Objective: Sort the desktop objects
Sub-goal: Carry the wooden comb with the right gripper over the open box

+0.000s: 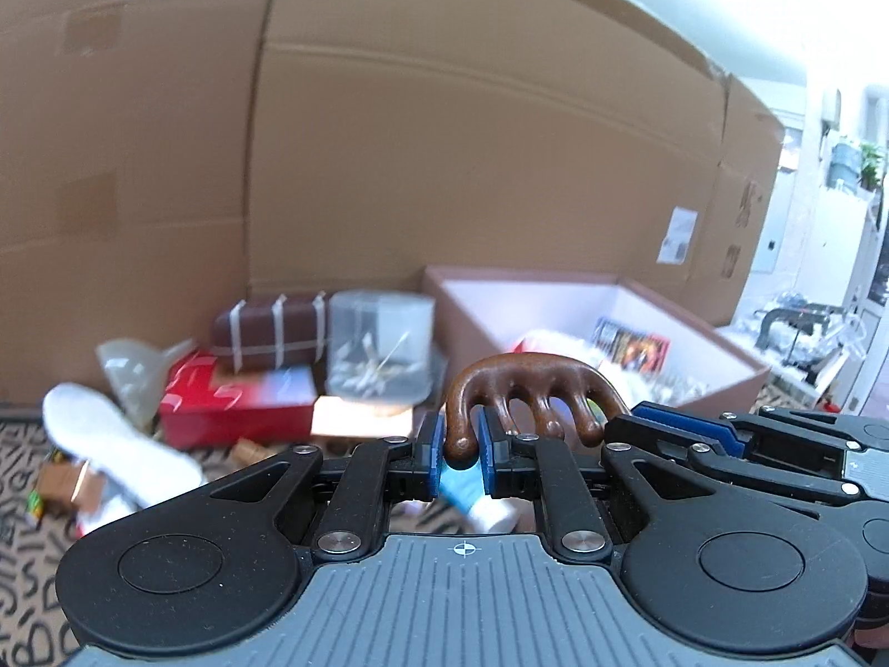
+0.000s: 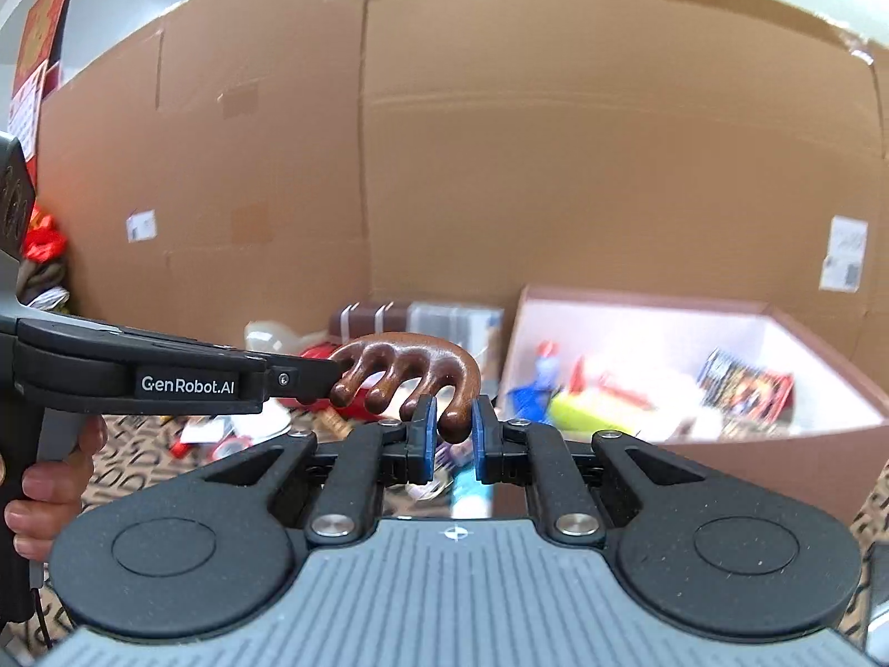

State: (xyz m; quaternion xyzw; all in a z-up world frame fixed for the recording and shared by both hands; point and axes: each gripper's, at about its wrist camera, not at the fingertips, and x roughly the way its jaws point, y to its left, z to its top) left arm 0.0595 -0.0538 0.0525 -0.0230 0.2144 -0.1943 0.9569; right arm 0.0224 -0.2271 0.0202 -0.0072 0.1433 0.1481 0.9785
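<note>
A brown wooden scalp massager (image 1: 528, 383) with several rounded prongs hangs in the air between both grippers. My left gripper (image 1: 460, 447) is shut on its leftmost prong. In the same view my right gripper (image 1: 683, 425) comes in from the right and grips the far end. In the right wrist view the massager (image 2: 411, 361) has its rightmost prong pinched by my right gripper (image 2: 451, 433). There my left gripper (image 2: 316, 381) reaches in from the left, held by a hand (image 2: 50, 478). A pink open box (image 2: 639, 297) holding several items stands behind on the right.
A tall cardboard wall (image 1: 444, 139) closes the back. At the left lie a red box (image 1: 233, 406), a brown case (image 1: 266, 328) with white bands, a clear tub (image 1: 380, 344) of swabs and a white insole (image 1: 116, 444). A blue-white tube (image 1: 478, 500) lies on the patterned cloth (image 1: 22, 528).
</note>
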